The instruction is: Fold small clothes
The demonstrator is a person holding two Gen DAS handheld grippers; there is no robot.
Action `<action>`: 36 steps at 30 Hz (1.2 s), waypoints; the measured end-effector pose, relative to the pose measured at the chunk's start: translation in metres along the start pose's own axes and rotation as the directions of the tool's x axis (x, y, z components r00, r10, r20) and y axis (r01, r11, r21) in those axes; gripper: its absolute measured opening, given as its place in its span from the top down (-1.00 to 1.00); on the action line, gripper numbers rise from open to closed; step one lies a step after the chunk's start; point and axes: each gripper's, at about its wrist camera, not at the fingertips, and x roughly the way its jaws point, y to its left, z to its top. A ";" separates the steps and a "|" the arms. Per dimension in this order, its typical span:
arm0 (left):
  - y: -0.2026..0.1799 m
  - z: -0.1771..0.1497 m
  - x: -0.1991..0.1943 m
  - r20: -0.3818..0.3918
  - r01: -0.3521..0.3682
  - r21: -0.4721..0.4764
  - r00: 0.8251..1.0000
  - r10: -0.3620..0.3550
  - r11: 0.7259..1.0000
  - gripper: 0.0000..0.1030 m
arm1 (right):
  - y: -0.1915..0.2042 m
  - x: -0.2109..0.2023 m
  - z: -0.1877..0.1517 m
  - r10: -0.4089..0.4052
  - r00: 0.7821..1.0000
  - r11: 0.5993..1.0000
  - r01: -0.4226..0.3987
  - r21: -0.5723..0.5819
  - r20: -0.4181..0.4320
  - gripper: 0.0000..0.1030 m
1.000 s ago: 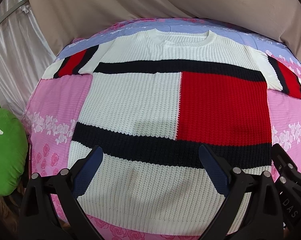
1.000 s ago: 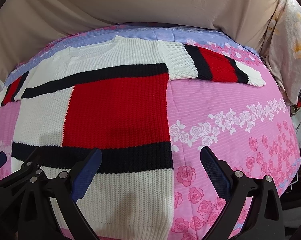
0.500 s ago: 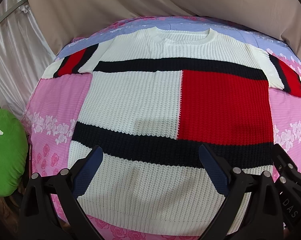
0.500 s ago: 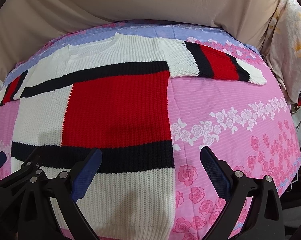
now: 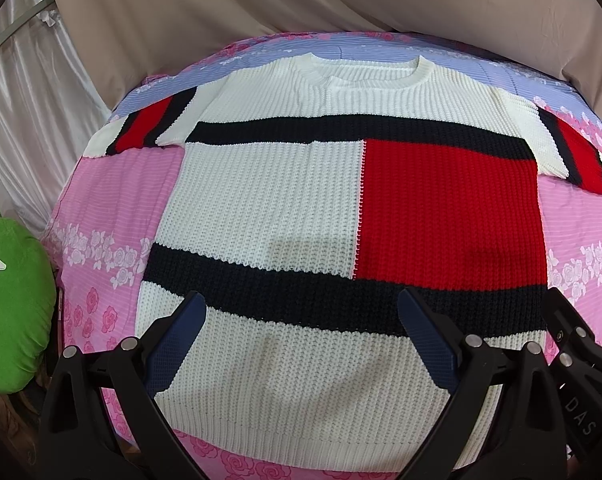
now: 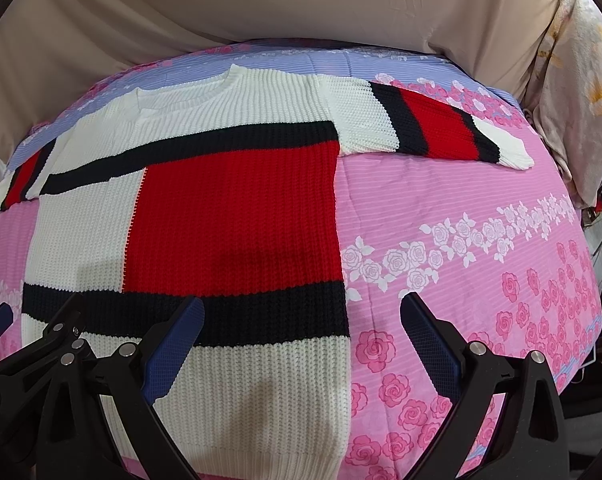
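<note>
The sweater (image 5: 301, 208) lies flat on the pink bedsheet (image 6: 461, 216); left gripper (image 5: 301, 344) and right gripper (image 6: 301, 344) hover above its near hem, both spread and holding nothing.

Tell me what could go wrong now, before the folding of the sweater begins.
1. The white, red and navy knitted sweater is thick and loose; a pinch may catch only the top layer, so the fold goes crooked.
2. The open right hand-held gripper straddles the sweater's side edge and might also grab the pink floral bedsheet.
3. The spread striped sleeve may drag or bunch.
</note>
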 end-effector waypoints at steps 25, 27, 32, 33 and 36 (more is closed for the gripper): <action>0.001 -0.002 0.004 -0.009 -0.004 0.001 1.000 0.004 1.000 -0.83 | 0.003 0.006 0.003 -0.001 1.000 1.000 0.001 -0.001 -0.015 -0.89; 0.001 -0.001 0.004 -0.008 -0.004 0.000 1.000 0.004 1.000 -0.83 | 0.002 0.006 0.003 -0.002 1.000 1.000 0.002 0.000 -0.017 -0.89; 0.001 -0.001 0.004 -0.009 -0.005 -0.002 1.000 0.005 1.000 -0.83 | 0.000 0.007 0.003 -0.002 1.000 1.000 0.002 0.002 -0.022 -0.89; 0.001 -0.001 0.004 -0.009 -0.005 -0.002 1.000 0.005 1.000 -0.83 | 0.000 0.008 0.003 -0.001 1.000 1.000 0.001 0.002 -0.023 -0.89; 0.001 -0.002 0.005 -0.011 -0.005 -0.002 1.000 0.005 1.000 -0.83 | 0.000 0.009 0.004 0.002 1.000 1.000 -0.002 0.001 -0.025 -0.89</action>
